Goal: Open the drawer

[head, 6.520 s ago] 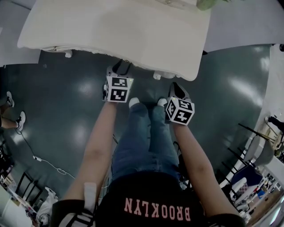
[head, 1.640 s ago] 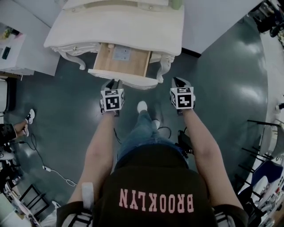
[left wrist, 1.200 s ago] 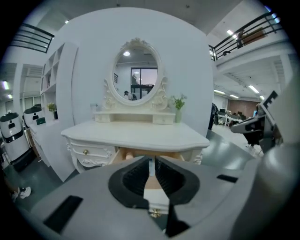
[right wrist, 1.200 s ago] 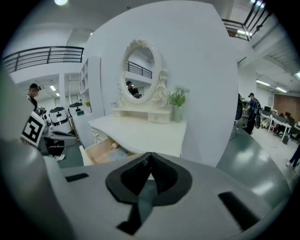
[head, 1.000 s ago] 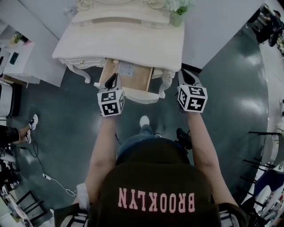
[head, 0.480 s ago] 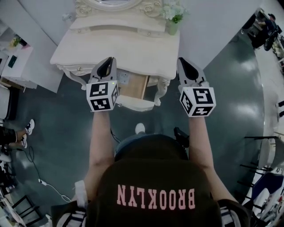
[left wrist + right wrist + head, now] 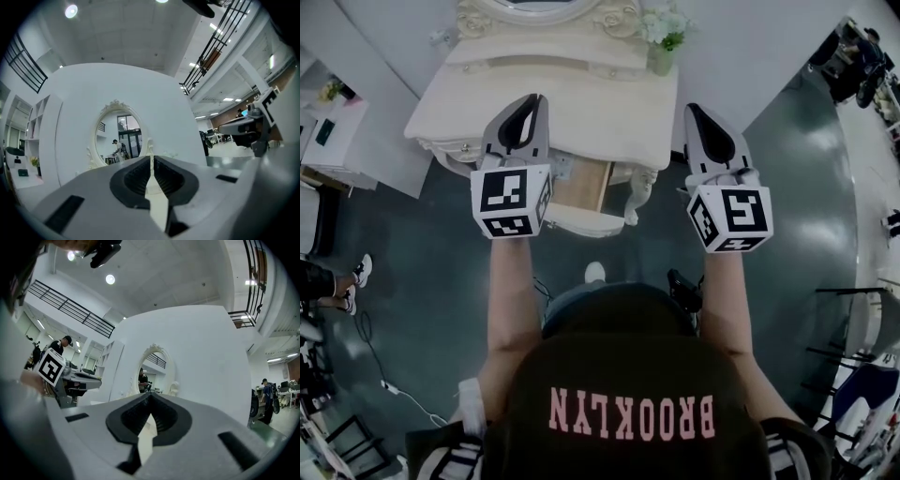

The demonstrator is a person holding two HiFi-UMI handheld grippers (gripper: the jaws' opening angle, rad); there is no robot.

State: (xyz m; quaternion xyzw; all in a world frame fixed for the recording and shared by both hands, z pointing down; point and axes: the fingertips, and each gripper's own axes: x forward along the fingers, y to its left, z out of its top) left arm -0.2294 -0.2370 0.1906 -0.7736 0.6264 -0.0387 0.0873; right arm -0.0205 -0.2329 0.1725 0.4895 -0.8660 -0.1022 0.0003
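Drawer: we see the drawer (image 7: 587, 186) pulled out from under the front edge of the cream desk (image 7: 609, 108), its wooden inside showing. Its left part is hidden behind our left tool.
Left hand-held gripper (image 7: 528, 101): jaws closed together on nothing, aimed level at the oval mirror (image 7: 117, 139).
Right hand-held gripper (image 7: 694, 109): jaws likewise closed and empty, also facing the mirror.
What changed: a moment ago both sat low, just beside the drawer front. Both have since risen to the height of the desk top and are now clear of the drawer, which has stayed out.
What it means: we judge the opening done, with nothing left but to withdraw.
Nearby: a vase of flowers (image 7: 664, 39) stands at the back of the desk, untouched.
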